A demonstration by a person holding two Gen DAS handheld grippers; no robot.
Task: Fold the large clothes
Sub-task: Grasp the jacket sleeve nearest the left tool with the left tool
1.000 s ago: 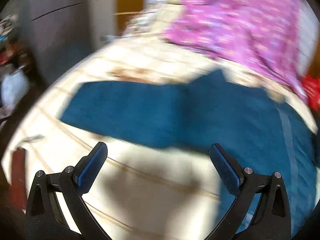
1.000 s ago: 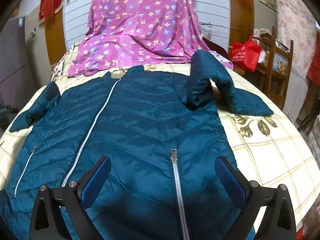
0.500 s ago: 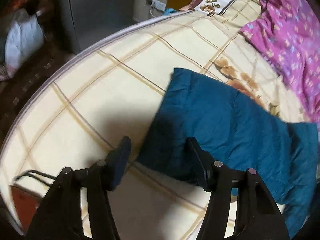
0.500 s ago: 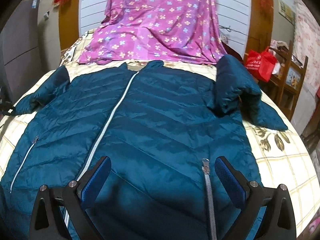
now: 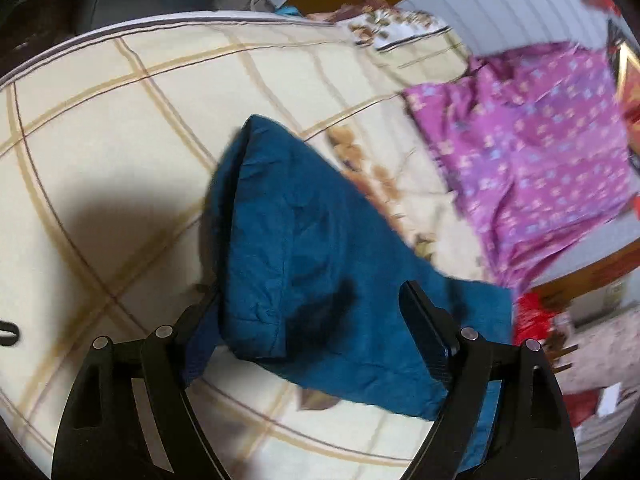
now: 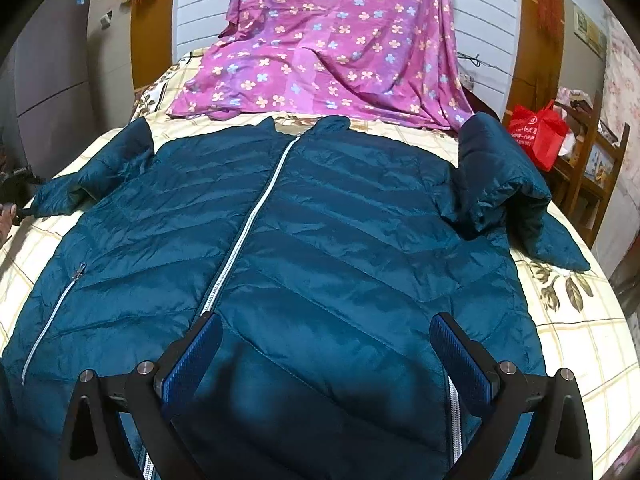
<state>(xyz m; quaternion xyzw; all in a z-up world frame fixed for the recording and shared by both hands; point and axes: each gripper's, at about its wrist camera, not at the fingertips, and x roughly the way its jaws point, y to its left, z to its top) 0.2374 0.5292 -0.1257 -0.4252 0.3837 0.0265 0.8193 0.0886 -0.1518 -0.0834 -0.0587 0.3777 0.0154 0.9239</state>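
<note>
A teal quilted jacket (image 6: 304,236) lies front up on the bed, zipped with a white zipper (image 6: 248,224). Its right sleeve (image 6: 504,184) is bunched up; its left sleeve (image 6: 92,176) reaches to the left. In the left wrist view my left gripper (image 5: 316,320) is open, its fingers on either side of the sleeve cuff (image 5: 256,280), which rises off the sheet between them. My right gripper (image 6: 326,340) is open and empty, hovering over the jacket's lower front.
The bed has a cream checked sheet (image 5: 120,120) with flower prints. A purple flowered cloth (image 6: 340,40) hangs over the headboard end. A red bag (image 6: 538,132) stands on wooden furniture at the right. The bed edge (image 5: 120,28) runs behind the sleeve.
My left gripper has swung to the sleeve end and come in around the cuff, which now stands raised between the fingers. My right gripper has shifted left over the jacket front.
</note>
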